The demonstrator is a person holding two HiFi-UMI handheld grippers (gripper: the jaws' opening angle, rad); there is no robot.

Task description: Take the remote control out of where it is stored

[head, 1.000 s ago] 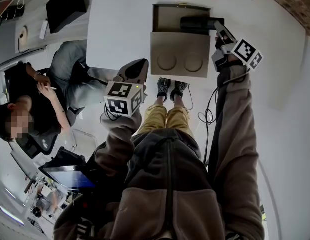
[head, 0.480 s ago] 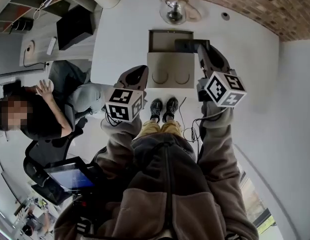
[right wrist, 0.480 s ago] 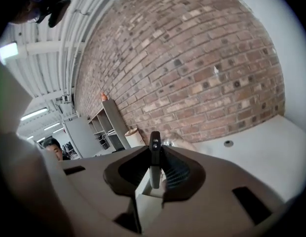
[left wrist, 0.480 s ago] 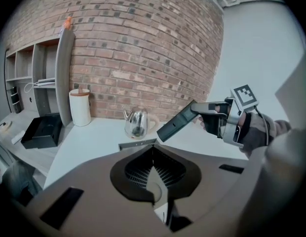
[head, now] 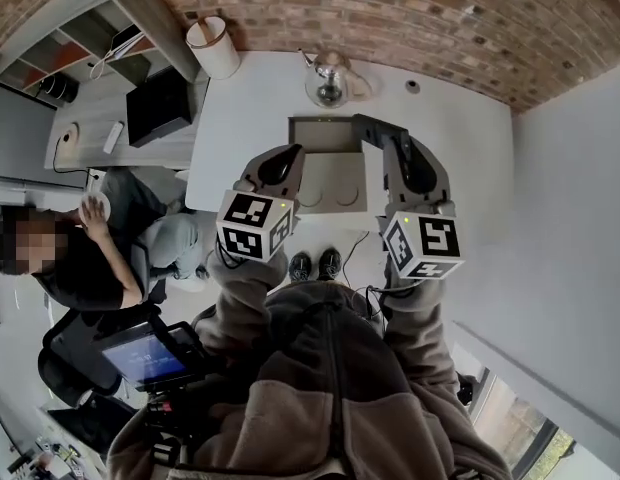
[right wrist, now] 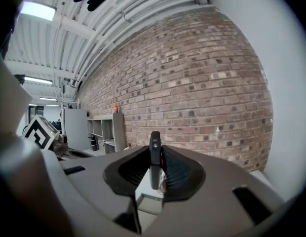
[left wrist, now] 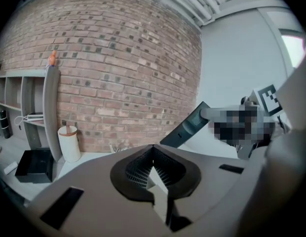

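The dark remote control (head: 368, 126) is up in the air over the open tan box (head: 325, 133) on the white table (head: 240, 98), with my right gripper (head: 384, 140) shut on it. In the right gripper view the remote (right wrist: 154, 141) stands edge-on, pinched between the pads of my right gripper (right wrist: 155, 157). My left gripper (head: 287, 155) hovers left of the box, jaws together with nothing in them. From the left gripper (left wrist: 153, 149) view, the remote (left wrist: 186, 126) slants up at the right, in front of the brick wall.
The box's lid flap (head: 335, 196) with two round dents hangs toward me. A glass teapot (head: 328, 78) and a white cylinder (head: 212, 46) stand near the brick wall. A black box (head: 160, 103) sits on the side desk; a seated person (head: 65, 263) is at the left.
Both grippers have risen. The right one has lifted the remote out of the box and rolled. The head view has tilted up, bringing in the brick wall.
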